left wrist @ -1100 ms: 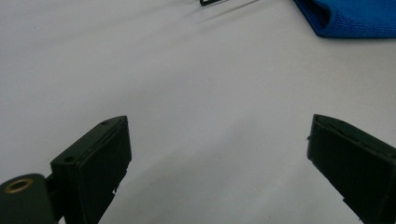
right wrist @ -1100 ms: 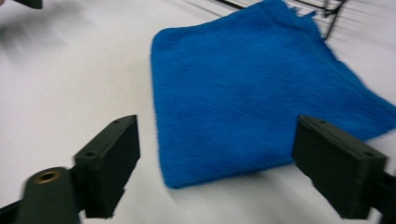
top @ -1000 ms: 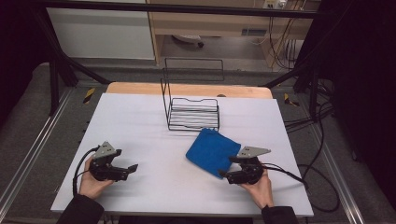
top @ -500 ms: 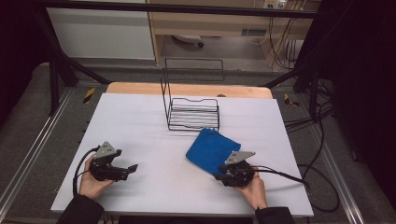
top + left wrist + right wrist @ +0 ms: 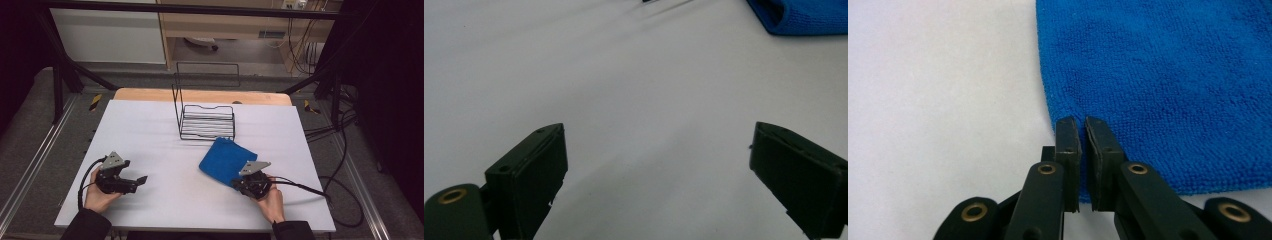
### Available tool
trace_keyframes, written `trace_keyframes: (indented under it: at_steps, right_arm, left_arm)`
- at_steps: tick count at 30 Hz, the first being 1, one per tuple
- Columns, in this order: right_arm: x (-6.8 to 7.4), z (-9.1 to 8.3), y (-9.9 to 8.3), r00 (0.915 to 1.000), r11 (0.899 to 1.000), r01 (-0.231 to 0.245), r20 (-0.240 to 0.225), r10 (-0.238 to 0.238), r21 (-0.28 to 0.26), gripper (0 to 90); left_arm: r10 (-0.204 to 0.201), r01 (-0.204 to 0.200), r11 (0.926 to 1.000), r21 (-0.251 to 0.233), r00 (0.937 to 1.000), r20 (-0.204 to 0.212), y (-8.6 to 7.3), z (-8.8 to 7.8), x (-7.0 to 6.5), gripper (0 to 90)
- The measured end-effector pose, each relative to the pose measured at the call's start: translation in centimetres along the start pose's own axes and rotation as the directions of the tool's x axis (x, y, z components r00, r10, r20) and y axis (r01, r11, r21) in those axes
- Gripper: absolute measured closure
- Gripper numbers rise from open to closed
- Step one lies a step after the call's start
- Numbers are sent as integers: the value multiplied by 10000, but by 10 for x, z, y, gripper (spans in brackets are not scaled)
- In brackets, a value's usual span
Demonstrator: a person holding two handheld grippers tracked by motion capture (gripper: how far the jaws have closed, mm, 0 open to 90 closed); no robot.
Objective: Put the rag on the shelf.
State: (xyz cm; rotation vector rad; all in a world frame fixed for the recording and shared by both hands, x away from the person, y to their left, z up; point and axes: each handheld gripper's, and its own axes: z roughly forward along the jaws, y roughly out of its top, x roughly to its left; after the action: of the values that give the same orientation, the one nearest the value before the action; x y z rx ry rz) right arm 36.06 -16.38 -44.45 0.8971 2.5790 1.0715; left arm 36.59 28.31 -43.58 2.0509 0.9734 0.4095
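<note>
A folded blue cloth (image 5: 225,157) lies flat on the white table (image 5: 150,125), right of centre. In the right gripper view the cloth (image 5: 1173,75) fills the upper right. My right gripper (image 5: 1082,120) is shut, and its tips sit right at the cloth's near edge. I see no fold of cloth between the jaws. From above, the right gripper (image 5: 238,183) touches the cloth's near corner. My left gripper (image 5: 140,182) rests at the front left, open and holding nothing. Its own view shows the left gripper (image 5: 659,145) with jaws wide apart over bare table and a corner of the cloth (image 5: 804,15) far off.
A black wire rack (image 5: 207,122) with a tall back frame stands at the table's far middle, just behind the cloth. Cables (image 5: 300,187) trail right from the right gripper. A wooden strip (image 5: 200,95) runs along the far edge.
My right gripper slid left along the cloth's near edge to its near corner. The cloth and the left gripper have stayed in place.
</note>
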Motion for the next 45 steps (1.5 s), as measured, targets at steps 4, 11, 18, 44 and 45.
trace_keyframes:
  at_steps: [4,11,18,44,45]
  right_arm:
    - [3,-7,5,9992,9993,-242,-326,233,-270,866]
    - [23,-10,17,9927,9970,-532,-1116,467,-555,866]
    - [46,1,28,9830,9960,-805,-1684,728,-391,862]
    - [-23,-21,-2,9712,9729,-2220,744,2265,-641,526]
    - [-25,-19,-5,9698,9723,-2279,769,2313,-510,532]
  left_arm:
    - [14,-14,10000,4,10000,-21,0,0,0,85]
    - [12,-12,10000,11,10000,-16,0,0,0,86]
    - [-5,5,10000,23,10000,-15,0,0,0,86]
    - [12,-12,10000,33,10000,13,0,0,0,87]
    - [2,-3,10000,28,10000,26,0,0,0,87]
